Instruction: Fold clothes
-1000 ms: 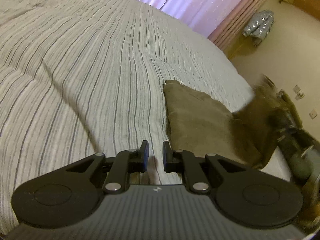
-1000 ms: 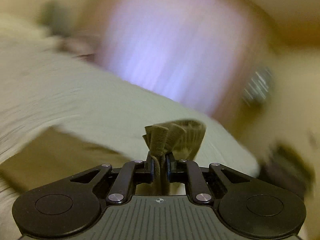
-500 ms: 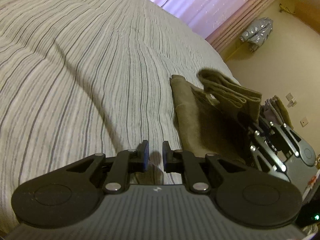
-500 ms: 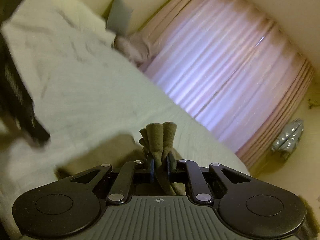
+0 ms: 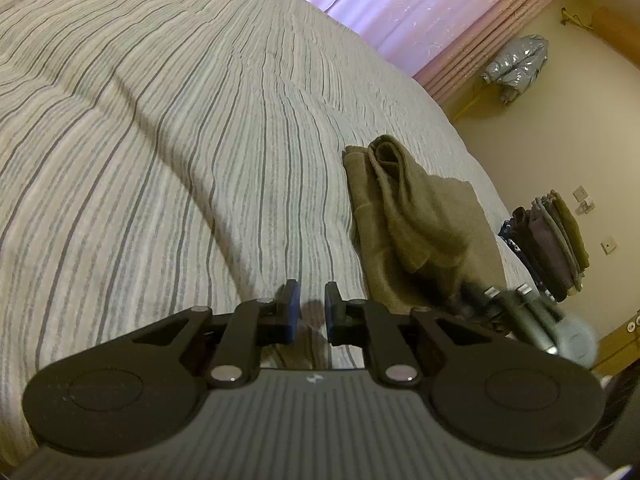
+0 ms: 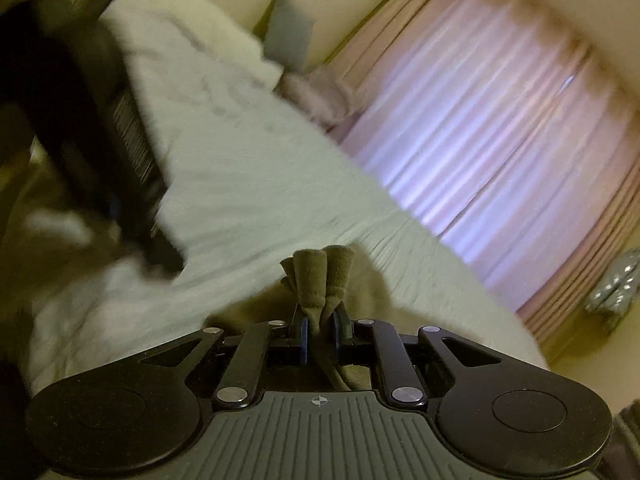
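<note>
An olive-brown garment (image 5: 416, 220) lies partly folded on the striped bedspread (image 5: 160, 128), near the bed's right edge. My left gripper (image 5: 307, 304) hovers just left of the garment, jaws slightly apart and empty. My right gripper (image 6: 320, 322) is shut on a bunched fold of the garment (image 6: 320, 276), which sticks up between its fingers. In the left wrist view the right gripper (image 5: 532, 320) shows blurred at the garment's near right end.
A stack of folded clothes (image 5: 556, 240) stands off the bed at the right. Pink curtains (image 5: 420, 12) hang behind the bed. A silver jacket (image 5: 516, 68) hangs on the wall. Pillows (image 6: 288, 36) lie at the bed's head. The left gripper's dark body (image 6: 100, 140) fills the right wrist view's left.
My right gripper carried the garment's end over onto the rest, laying a fold, then drew back low toward the near edge. The left gripper stayed open and shifted slightly.
</note>
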`<state>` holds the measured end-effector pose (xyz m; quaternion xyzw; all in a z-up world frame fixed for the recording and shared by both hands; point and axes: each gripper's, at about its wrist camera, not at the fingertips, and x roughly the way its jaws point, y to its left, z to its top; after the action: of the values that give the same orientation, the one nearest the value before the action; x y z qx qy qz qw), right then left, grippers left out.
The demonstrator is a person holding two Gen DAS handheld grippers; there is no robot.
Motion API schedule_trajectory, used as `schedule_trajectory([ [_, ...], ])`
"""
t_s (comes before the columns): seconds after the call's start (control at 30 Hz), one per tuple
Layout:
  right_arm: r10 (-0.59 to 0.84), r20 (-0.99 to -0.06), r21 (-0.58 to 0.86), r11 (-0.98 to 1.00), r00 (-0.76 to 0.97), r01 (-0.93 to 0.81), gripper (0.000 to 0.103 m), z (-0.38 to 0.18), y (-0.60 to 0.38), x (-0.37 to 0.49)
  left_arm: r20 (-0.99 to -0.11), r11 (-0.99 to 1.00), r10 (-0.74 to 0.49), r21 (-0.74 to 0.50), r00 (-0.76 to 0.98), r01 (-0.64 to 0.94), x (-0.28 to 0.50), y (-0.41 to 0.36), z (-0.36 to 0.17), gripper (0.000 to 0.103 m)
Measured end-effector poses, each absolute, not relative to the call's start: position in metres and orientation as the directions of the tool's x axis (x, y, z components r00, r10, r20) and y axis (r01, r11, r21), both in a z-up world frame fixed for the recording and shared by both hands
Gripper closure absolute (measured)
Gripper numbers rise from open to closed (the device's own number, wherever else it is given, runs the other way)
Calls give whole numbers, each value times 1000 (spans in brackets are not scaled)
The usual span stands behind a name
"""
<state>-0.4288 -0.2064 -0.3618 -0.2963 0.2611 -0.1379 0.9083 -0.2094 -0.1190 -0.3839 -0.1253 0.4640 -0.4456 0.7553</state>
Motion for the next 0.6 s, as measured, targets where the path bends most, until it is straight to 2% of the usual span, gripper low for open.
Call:
schedule_trajectory([
  [0.07,-410,-404,-624,777,818,81,92,-370,-208,-428,-592,574,-787,-599,174,558,-210,-119,-384,94],
  [0.27,-396,-341,-611,783,852,120,92,-356,-210,-432,-600,582,-780,-591,179,559,-211,-120,-383,94],
  [0.4,-419,-401,-652,755,814,67,92,-375,-206,-428,-599,581,-781,-593,176,558,-212,-119,-384,94],
  [0.47,-427,-409,-658,750,806,63,83,-375,-202,-430,-601,583,-780,-596,175,552,-211,-119,-384,94],
  [0.53,-427,-412,-645,761,805,73,81,-368,-204,-433,-607,588,-775,-588,178,556,-212,-118,-382,94],
  [0.6,-427,-415,-632,771,804,84,73,-362,-207,-436,-611,590,-771,-580,179,561,-214,-117,-379,94],
])
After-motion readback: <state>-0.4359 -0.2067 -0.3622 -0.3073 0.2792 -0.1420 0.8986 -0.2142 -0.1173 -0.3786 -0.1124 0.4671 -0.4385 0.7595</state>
